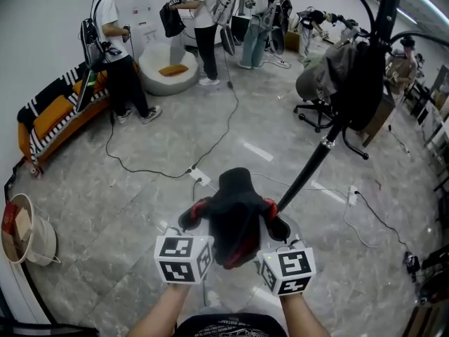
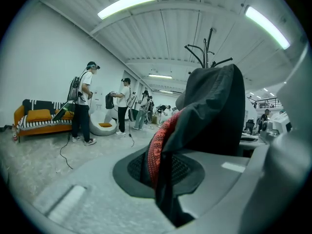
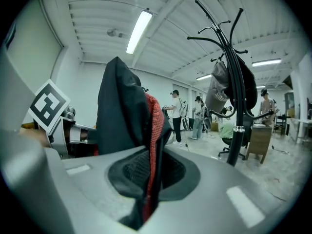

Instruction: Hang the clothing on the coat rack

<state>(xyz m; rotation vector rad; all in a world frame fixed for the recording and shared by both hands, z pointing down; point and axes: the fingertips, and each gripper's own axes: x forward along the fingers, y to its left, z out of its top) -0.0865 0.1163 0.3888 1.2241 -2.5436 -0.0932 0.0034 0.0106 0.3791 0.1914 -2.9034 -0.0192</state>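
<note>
A black garment with a red mesh lining [image 1: 235, 216] hangs between my two grippers, held out in front of me above the floor. My left gripper [image 1: 194, 215] is shut on its left edge, the cloth [image 2: 204, 116] pinched between the jaws. My right gripper [image 1: 275, 225] is shut on its right edge, where the red lining [image 3: 153, 130] shows in the jaws. The black coat rack [image 1: 330, 142] stands ahead to the right, its pole [image 3: 237, 130] and curved hooks [image 3: 214, 35] bearing a grey garment [image 3: 218, 91] and a dark one [image 1: 365, 83].
Cables and a power strip [image 1: 198, 176] lie on the grey marble floor. An orange striped sofa [image 1: 56, 114] lines the left wall and a bucket [image 1: 24, 230] sits near left. Several people [image 1: 116, 55] stand at the back. An office chair [image 1: 316, 111] stands behind the rack.
</note>
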